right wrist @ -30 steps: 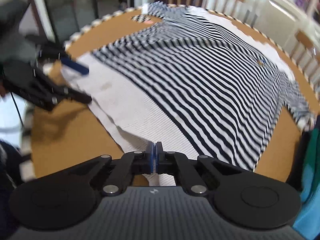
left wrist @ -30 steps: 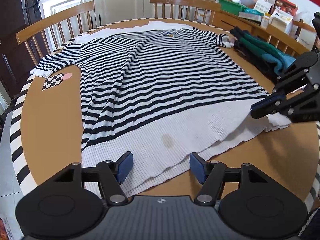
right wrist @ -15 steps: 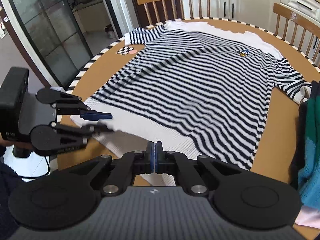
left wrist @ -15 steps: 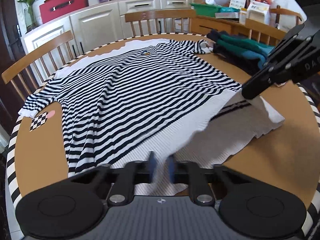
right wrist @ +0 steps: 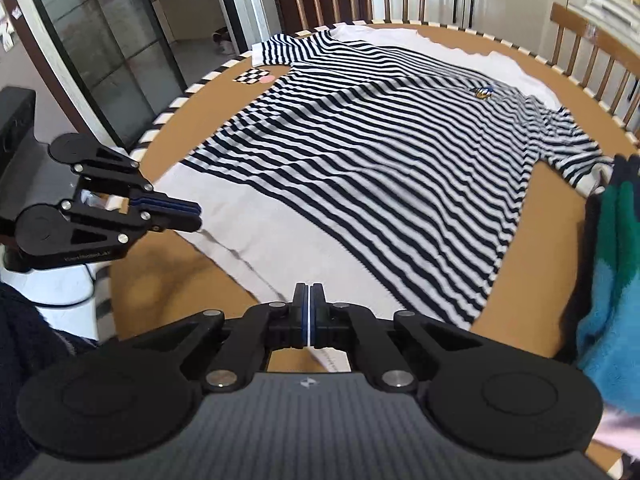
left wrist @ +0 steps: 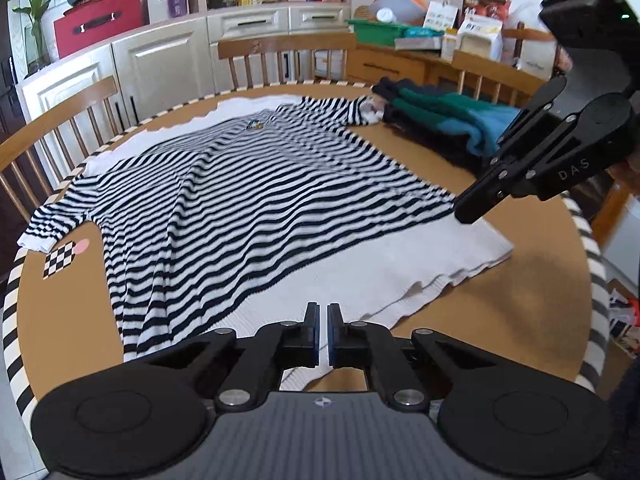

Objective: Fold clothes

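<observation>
Flat across the round desk (left wrist: pixel 60 320) lies the striped sweater (left wrist: pixel 256 200), its white hem at the near edge. Both the left gripper (left wrist: pixel 323 330) and the right gripper (right wrist: pixel 309 316) have their fingers closed on that hem at separate corners. Beside it sits a pile of folded clothes (left wrist: pixel 444 124).

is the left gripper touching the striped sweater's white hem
Touching. In the left wrist view the left gripper is shut on the striped sweater's white hem, the cloth running between its pads; the right wrist view shows the same pinch.
</observation>
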`<act>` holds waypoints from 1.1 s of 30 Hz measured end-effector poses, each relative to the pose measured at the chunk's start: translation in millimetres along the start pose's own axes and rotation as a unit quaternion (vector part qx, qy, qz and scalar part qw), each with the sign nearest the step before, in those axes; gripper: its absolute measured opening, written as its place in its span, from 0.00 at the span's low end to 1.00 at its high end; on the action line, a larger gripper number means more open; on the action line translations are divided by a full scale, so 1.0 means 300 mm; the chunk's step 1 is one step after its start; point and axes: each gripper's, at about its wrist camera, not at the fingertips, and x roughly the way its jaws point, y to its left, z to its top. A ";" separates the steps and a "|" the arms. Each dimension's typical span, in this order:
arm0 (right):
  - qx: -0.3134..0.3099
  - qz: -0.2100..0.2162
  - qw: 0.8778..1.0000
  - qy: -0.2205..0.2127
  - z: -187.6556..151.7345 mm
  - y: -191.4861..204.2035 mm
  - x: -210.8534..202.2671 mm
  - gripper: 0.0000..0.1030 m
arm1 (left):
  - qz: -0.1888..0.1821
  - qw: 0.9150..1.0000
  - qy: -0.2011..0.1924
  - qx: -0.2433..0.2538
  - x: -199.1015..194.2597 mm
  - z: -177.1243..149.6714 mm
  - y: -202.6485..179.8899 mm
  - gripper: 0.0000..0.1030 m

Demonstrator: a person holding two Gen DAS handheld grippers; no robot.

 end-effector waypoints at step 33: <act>-0.173 -0.076 0.982 0.001 0.041 0.153 0.199 0.04 | 0.004 1.000 0.025 0.002 0.049 -0.034 -0.001 0.30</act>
